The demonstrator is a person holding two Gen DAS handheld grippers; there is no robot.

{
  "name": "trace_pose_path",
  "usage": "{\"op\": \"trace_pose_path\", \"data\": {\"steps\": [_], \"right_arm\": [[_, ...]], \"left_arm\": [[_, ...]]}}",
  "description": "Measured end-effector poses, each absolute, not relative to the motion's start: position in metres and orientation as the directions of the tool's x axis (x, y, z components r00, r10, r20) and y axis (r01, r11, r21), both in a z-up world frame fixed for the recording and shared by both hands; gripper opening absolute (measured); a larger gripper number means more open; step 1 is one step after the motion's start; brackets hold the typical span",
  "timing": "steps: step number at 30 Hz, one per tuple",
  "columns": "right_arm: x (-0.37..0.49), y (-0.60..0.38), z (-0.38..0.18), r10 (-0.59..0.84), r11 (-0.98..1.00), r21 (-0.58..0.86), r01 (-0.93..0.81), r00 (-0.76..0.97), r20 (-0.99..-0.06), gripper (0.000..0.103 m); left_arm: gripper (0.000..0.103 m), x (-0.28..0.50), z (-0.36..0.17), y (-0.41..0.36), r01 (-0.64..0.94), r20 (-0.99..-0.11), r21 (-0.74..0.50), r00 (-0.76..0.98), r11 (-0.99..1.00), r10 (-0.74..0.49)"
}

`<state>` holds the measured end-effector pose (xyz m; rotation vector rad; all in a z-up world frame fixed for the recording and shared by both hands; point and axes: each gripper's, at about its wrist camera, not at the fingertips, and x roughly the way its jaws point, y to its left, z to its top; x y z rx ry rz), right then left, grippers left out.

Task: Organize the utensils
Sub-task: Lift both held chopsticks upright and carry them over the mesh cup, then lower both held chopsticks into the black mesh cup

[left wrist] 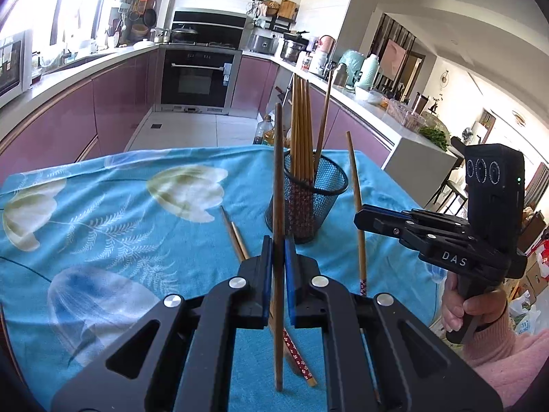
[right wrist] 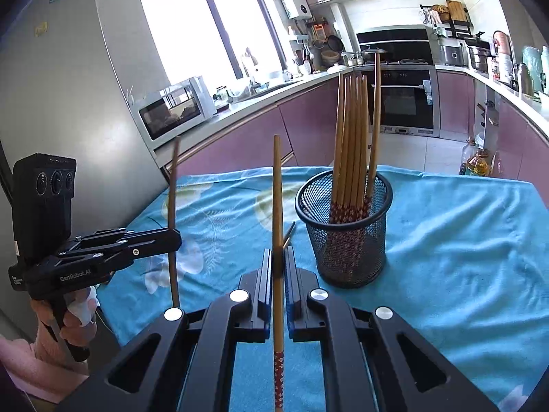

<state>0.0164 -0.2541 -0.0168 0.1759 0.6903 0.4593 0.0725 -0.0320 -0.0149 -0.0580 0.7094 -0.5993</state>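
Observation:
A black mesh cup [left wrist: 310, 199] [right wrist: 345, 230] stands upright on the blue tablecloth and holds several wooden chopsticks [left wrist: 302, 127] [right wrist: 353, 137]. My left gripper [left wrist: 278, 250] is shut on one chopstick [left wrist: 278, 185], held upright in front of the cup. It also shows in the right wrist view [right wrist: 173, 237] at left. My right gripper [right wrist: 278, 261] is shut on another chopstick [right wrist: 278, 206], also upright. It shows in the left wrist view [left wrist: 358, 221] just right of the cup. Two loose chopsticks [left wrist: 235, 237] lie on the cloth left of the cup.
The table has a blue floral tablecloth [left wrist: 120, 223] [right wrist: 463, 240]. Another chopstick with a red patterned end [left wrist: 298, 360] lies under my left gripper. Kitchen counters, an oven [left wrist: 197, 79] and oil bottles [right wrist: 477, 161] stand beyond the table's far edge.

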Motion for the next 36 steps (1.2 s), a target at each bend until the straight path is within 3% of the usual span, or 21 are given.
{"op": "trace_pose_path", "data": {"steps": [21, 36], "right_arm": [[0.018, -0.264, 0.010, 0.467, 0.883, 0.307, -0.355, 0.733, -0.495, 0.006], [0.019, -0.272, 0.027, 0.455, 0.889, 0.286, -0.358, 0.762, -0.461, 0.006]], "left_arm": [[0.008, 0.067, 0.022, -0.025, 0.529, -0.502, -0.274, 0.633, 0.803, -0.589], [0.008, 0.083, 0.024, -0.055, 0.541, -0.509, -0.244, 0.635, 0.805, -0.581]]}}
